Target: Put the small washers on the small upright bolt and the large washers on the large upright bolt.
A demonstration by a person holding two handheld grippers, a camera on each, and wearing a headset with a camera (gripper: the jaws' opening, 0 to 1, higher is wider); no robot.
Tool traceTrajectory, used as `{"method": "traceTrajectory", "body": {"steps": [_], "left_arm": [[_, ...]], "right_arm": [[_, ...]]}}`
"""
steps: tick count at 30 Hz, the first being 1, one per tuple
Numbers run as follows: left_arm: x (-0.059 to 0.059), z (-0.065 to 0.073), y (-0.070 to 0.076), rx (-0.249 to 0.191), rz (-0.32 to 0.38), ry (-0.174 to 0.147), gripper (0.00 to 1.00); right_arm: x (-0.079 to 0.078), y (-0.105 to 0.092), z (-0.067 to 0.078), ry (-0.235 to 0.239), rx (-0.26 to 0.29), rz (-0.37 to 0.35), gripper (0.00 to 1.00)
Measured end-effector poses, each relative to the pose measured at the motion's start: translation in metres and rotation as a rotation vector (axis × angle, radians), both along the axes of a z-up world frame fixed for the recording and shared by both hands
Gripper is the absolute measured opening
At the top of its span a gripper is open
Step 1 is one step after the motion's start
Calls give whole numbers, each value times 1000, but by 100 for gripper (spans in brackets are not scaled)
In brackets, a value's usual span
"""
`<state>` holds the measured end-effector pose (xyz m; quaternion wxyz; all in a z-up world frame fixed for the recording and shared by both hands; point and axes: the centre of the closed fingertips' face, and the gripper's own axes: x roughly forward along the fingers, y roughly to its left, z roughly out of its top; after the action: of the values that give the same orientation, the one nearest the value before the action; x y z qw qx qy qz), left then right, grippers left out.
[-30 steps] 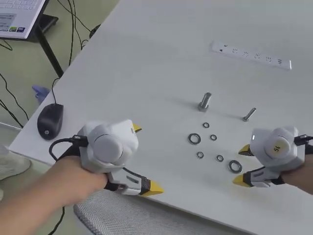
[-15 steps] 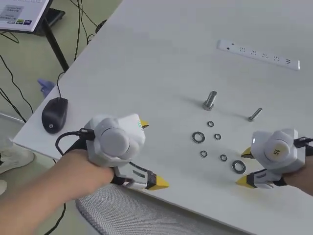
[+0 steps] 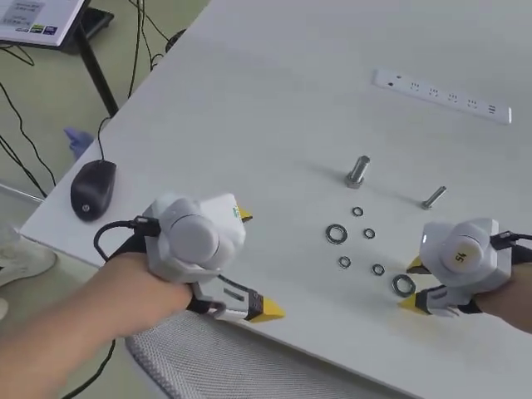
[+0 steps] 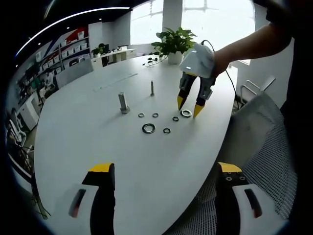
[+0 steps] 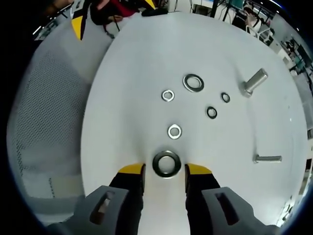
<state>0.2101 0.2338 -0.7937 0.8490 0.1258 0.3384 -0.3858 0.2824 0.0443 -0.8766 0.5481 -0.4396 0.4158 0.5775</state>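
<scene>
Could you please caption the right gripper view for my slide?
Right gripper, jaws open, straddling a large washer on the white table.

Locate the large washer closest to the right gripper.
The large washer lies lower right in the head view, between the right gripper's open jaws, nearest a small washer.
</scene>
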Motion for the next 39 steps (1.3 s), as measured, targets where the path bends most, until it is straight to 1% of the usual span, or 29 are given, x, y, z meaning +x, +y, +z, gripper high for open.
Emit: {"method": "traceTrajectory", "body": {"steps": [3,4,7,11,14,15,17,19,21,22,23,25,27,30,31,32,34,36,38,39], "left_arm": [[0,0,0,-6,3,1,84],[-1,0,0,-5,2,3,83],[-1,-1,1,-9,8,2,83],[-2,-1,1,-11,12,1,82],[-2,-2,0,-13,13,1,82],[-2,-2,0,-11,11,-1,81],[-3,-1,1,-8,12,-2,81],[-3,3,2,-13,20,-1,81],[-4,8,1,-31,30,0,81],[-4,8,1,-28,28,1,81],[-5,8,1,-11,23,1,80],[-6,10,3,6,18,-3,80],[-6,13,3,5,20,-2,80],[-8,17,4,10,16,-2,79],[-8,18,3,2,20,6,79],[-8,21,2,-13,26,5,79],[-8,23,2,-26,33,3,79],[-8,23,2,-21,35,4,79],[-7,23,3,-18,38,0,80],[-7,23,3,-19,39,0,80]], "right_arm": [[1,0,0,-4,-1,15,28],[0,1,0,-9,0,35,26],[0,1,0,-6,-16,41,25],[2,2,-1,-5,-64,33,24],[2,2,-1,-1,-86,32,23],[2,1,-2,-13,-107,68,22],[2,1,-1,-5,-113,57,22],[3,2,-1,3,-129,31,20],[3,2,-1,-4,-143,38,20],[2,1,-1,-9,-142,34,20],[3,1,0,-11,-134,19,20],[4,0,0,-8,-119,-7,20],[3,1,0,-7,-112,-22,20],[4,2,-1,-12,-117,-21,20],[4,3,0,-14,-114,-22,20],[5,4,0,-16,-112,-25,20],[6,6,2,-19,-108,-30,20],[6,8,5,-6,-104,-38,20],[8,8,9,-10,-105,-34,20],[9,8,12,-4,-108,-35,20]]}}
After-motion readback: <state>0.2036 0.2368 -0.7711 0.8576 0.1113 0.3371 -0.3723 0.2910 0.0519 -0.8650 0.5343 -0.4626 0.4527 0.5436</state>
